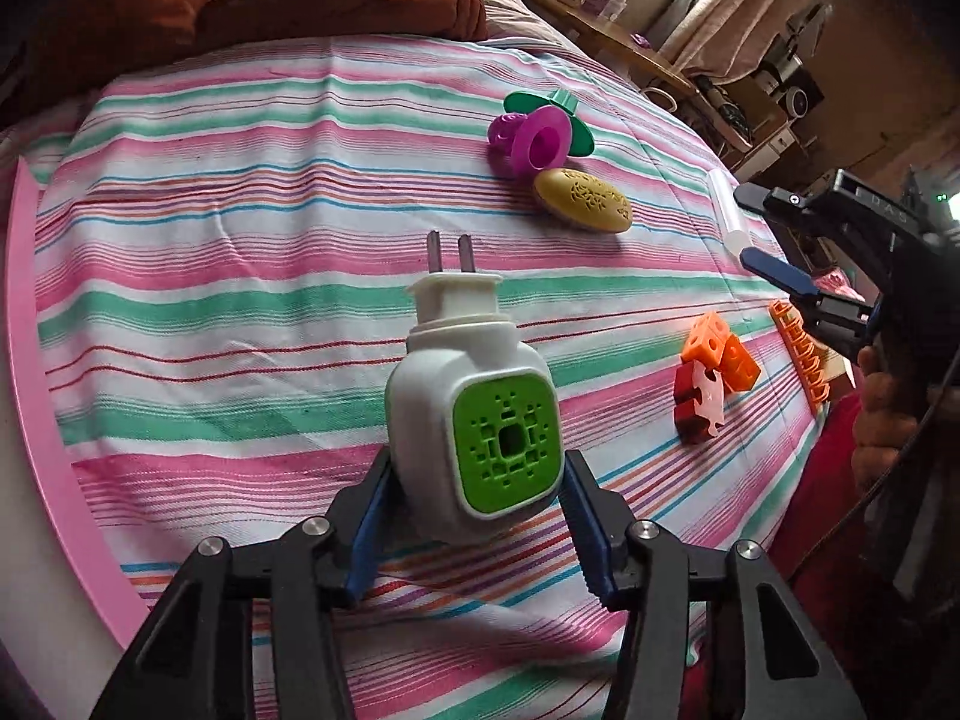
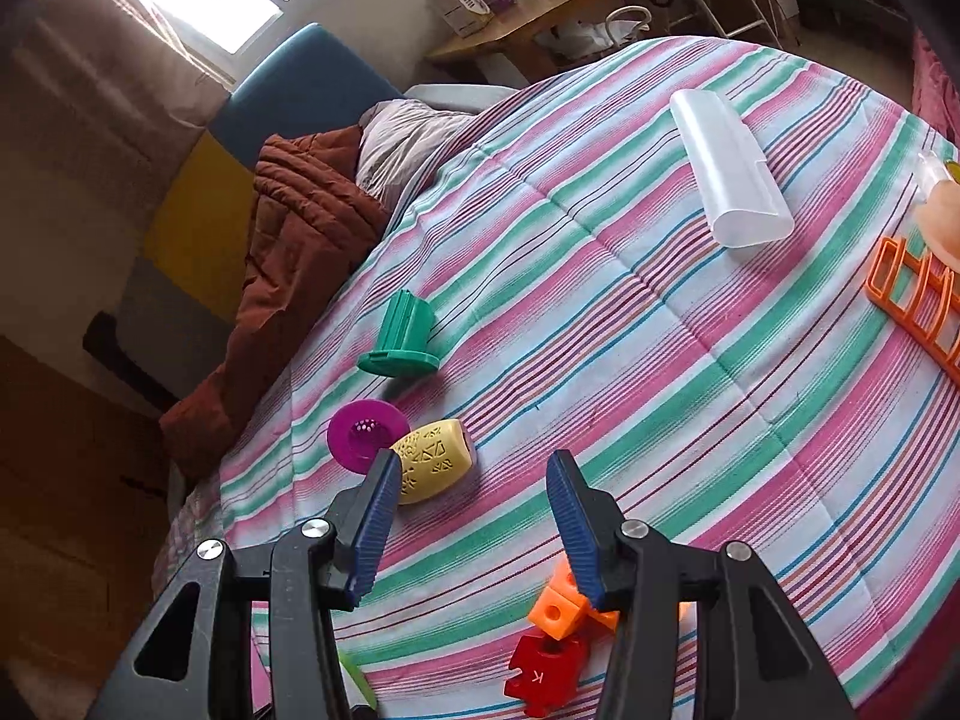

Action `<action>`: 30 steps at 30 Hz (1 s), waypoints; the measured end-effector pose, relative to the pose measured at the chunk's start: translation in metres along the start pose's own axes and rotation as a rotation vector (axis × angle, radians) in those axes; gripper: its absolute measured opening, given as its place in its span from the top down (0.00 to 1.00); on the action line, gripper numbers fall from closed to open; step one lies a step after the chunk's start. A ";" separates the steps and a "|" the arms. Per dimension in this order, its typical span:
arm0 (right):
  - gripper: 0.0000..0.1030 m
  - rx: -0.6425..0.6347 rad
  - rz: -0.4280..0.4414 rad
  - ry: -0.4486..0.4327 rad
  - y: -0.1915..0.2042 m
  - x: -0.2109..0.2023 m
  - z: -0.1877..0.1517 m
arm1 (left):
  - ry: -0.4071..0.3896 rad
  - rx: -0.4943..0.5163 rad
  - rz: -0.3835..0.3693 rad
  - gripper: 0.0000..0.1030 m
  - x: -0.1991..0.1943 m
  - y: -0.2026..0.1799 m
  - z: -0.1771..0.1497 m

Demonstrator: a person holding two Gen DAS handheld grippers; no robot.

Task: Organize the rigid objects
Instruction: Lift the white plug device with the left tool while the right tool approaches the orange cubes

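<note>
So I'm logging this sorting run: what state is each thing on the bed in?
White plug-in diffuser with green vent: clamped, prongs pointing away.
Left hand-held gripper: shut on it.
Right hand-held gripper: open, holds nothing.
Yellow oval perforated case: lying loose.
Translucent white plastic case: closed, lying flat.

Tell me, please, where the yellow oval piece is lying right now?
The yellow oval piece lies on the striped bedspread beside the purple ring, far side in the left wrist view; in the right wrist view it sits by the right tool's left fingertip.

Your right gripper [image 2: 474, 516] hangs open over the striped sheet [image 2: 660, 360], its fingers between the yellow oval [image 2: 435, 459] and orange cubes [image 2: 555, 612].
</note>
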State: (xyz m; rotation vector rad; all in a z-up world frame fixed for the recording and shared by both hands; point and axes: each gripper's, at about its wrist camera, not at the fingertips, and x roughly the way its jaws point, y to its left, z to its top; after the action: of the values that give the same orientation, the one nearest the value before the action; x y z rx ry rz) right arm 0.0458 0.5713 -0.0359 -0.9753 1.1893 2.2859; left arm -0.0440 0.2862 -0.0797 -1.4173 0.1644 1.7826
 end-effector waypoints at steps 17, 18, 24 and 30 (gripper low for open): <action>0.50 -0.006 -0.059 0.042 0.000 0.010 -0.002 | 0.017 -0.022 0.111 0.20 0.005 -0.012 0.036; 0.50 -0.006 -0.058 0.045 0.000 0.011 -0.002 | 0.028 -0.042 0.090 0.19 0.007 -0.010 0.040; 0.50 -0.009 -0.058 0.056 0.003 0.013 -0.003 | 0.048 -0.180 0.041 0.43 0.014 0.010 0.038; 0.50 -0.003 -0.083 0.180 -0.001 0.032 -0.009 | 0.019 -0.080 0.086 0.48 0.007 0.005 0.020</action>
State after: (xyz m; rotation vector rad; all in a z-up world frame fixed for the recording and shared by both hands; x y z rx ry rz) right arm 0.0282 0.5645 -0.0632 -1.2293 1.1914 2.1739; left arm -0.0624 0.2983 -0.0803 -1.5044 0.1679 1.8638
